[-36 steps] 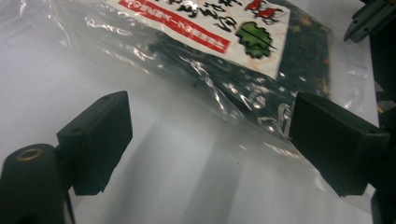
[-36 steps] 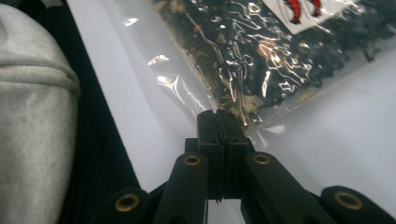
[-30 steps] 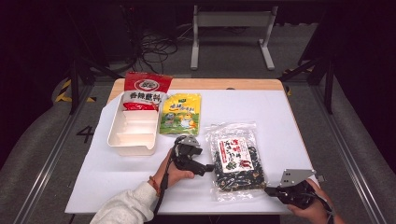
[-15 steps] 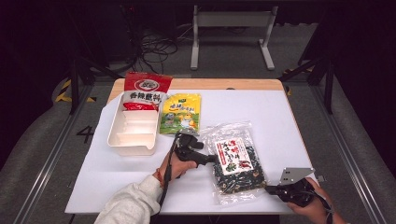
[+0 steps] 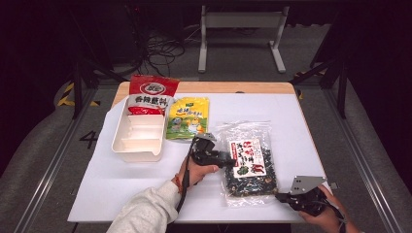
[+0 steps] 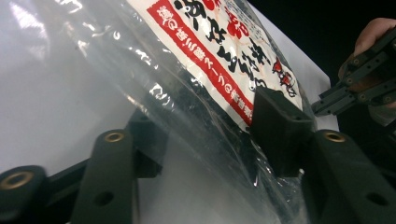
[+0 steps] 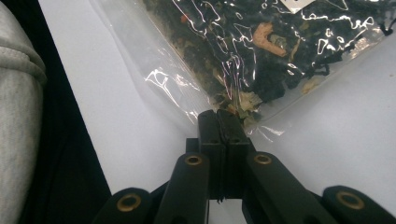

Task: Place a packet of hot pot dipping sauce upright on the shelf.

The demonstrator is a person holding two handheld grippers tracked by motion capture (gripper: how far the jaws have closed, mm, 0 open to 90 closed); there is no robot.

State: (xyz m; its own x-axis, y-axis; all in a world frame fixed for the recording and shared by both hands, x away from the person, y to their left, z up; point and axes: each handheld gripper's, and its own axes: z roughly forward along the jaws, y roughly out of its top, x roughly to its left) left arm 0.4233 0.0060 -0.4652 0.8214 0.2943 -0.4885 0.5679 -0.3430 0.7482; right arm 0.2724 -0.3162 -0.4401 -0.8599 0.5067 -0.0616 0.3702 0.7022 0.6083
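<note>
Right tongs [image 7: 218, 122], nearest the person, are pressed together on the near corner of the clear bag of dried black fungus [image 5: 248, 165], pinching only thin film; whether any of the contents lie between the pads I cannot tell. Left tongs [image 6: 210, 135] straddle the bag's left edge beside its red-and-white label [image 6: 219, 56]; their jaws have just been closing, with loose film between them, one pad under the plastic and one on top, not yet visibly biting.

The bag lies flat on the white bench [image 5: 121, 189], toward its right, with its near end close to the bench's front edge.

Risks, as I judge them: the right grip holds so little film that a lift could let the corner slide out, or stretch and tear the plastic. If the left jaws shut on slack film alone, the weight of the fungus would sag between the two holds and the bag could swing or drop. Pulling the two holds apart might split a seam and scatter the contents.

Just left of the bag and beyond the left hand [image 5: 197, 170], a yellow-green snack packet [image 5: 187, 116] lies close by, and a swinging bag could brush it. Farther left sits a white divided tray [image 5: 138, 138], with a red packet [image 5: 151, 92] resting on its far end. Nothing lies between the bag and the tray except the left hand itself.
</note>
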